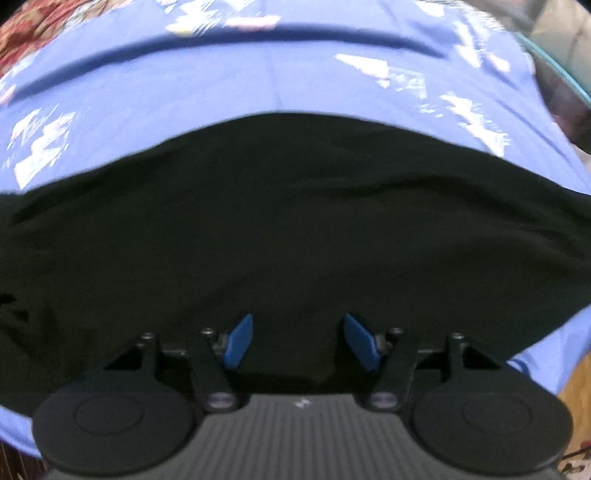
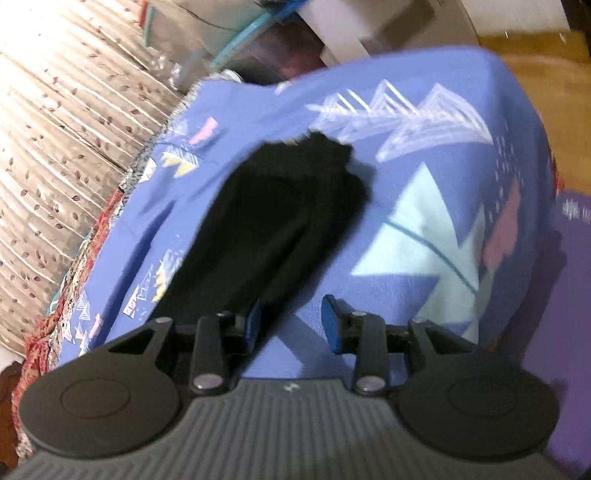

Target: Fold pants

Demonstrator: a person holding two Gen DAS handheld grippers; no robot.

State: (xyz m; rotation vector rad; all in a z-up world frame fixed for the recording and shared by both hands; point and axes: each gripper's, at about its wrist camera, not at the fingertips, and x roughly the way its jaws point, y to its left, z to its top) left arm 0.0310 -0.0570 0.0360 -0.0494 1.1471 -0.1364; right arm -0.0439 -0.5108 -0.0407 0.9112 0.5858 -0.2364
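Observation:
The black pants [image 1: 295, 221] lie spread across a blue patterned blanket [image 1: 221, 81] and fill the middle of the left wrist view. My left gripper [image 1: 297, 341] hovers over their near part, pointing steeply down, its blue pads apart with nothing pinched between them. In the right wrist view the pants [image 2: 280, 221] appear as a long dark band running away from me on the blanket [image 2: 424, 221]. My right gripper [image 2: 291, 325] is at the near end of that band, open. Its left pad [image 2: 254, 326] sits by the cloth's edge, and blanket shows in the gap.
A red floral cloth [image 1: 44, 26] shows under the blanket's far left edge. A leaf-print curtain [image 2: 55, 129] hangs on the left. Teal-rimmed containers [image 2: 240, 40] stand behind the bed. Wooden floor [image 2: 535, 74] and a purple mat [image 2: 554, 332] lie to the right.

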